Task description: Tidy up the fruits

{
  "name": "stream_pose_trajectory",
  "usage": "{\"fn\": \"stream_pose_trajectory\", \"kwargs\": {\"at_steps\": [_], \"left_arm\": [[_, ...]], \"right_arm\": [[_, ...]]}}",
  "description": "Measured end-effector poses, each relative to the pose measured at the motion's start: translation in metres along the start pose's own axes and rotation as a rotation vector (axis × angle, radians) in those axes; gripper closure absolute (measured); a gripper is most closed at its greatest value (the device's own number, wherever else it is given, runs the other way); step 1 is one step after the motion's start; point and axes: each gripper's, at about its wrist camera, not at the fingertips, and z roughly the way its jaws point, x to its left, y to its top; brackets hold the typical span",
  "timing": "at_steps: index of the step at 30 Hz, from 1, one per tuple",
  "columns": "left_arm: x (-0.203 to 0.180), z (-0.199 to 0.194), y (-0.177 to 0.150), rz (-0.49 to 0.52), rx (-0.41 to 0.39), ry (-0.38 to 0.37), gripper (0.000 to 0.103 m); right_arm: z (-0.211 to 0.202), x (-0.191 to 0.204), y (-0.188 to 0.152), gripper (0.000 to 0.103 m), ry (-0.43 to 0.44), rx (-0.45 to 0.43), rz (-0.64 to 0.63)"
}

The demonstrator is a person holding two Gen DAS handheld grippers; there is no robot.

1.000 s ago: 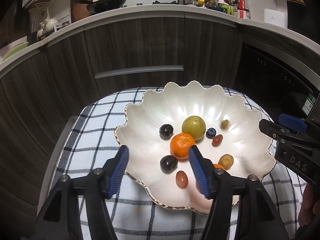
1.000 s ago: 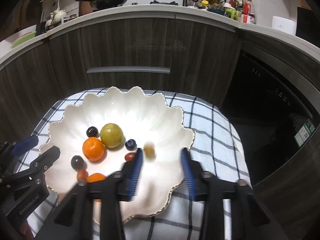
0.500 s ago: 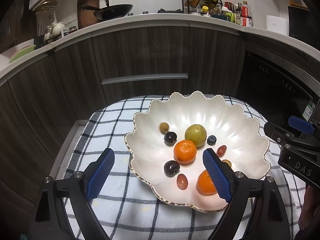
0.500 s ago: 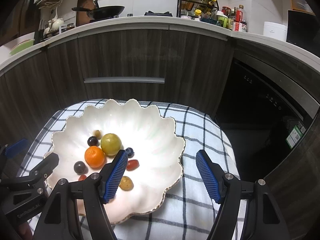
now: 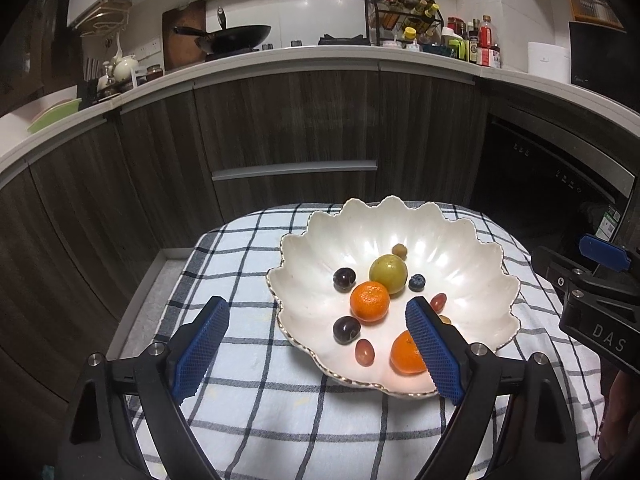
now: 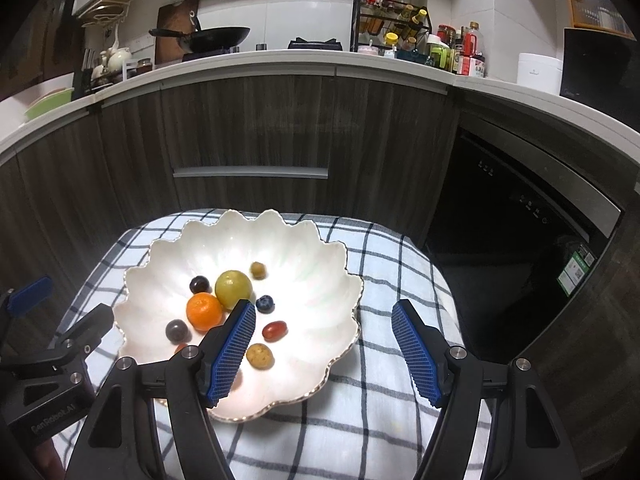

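Note:
A white scalloped bowl (image 5: 472, 308) (image 6: 316, 280) sits on a checked cloth and holds several fruits. Among them are a green round fruit (image 5: 388, 273) (image 6: 233, 289), a tangerine (image 5: 369, 301) (image 6: 204, 311), a second tangerine (image 5: 406, 354) near the front rim, two dark plums (image 5: 344, 279) (image 5: 346, 329), a blueberry (image 5: 417, 282) (image 6: 265, 303), red grapes (image 5: 364, 352) (image 6: 275, 330) and small brown fruits (image 6: 259, 356) (image 6: 258, 269). My left gripper (image 5: 316, 340) hangs open over the bowl's near left rim, with nothing between its pads. My right gripper (image 6: 324, 344) stands open above the bowl's right rim, empty too.
The checked cloth (image 5: 248, 392) (image 6: 384, 412) covers a small raised surface with dark cabinet fronts (image 5: 296, 128) close behind. A dark oven (image 6: 516, 216) stands at the right. The counter above carries a wok (image 5: 236, 38) and bottles (image 6: 460, 56).
Both grippers have opened wider and drawn back and up from the bowl. A second tangerine now lies near the front rim, and a small brown fruit has rolled to the far side.

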Motion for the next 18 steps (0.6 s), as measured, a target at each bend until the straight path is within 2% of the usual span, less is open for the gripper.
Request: {"fn": "stream_pose_trajectory", "kwargs": {"at_steps": [18], "left_arm": [[0.001, -0.042, -0.028, 0.002, 0.01, -0.019, 0.012]], "right_arm": [[-0.043, -0.001, -0.027, 0.031, 0.011, -0.005, 0.024]]}}
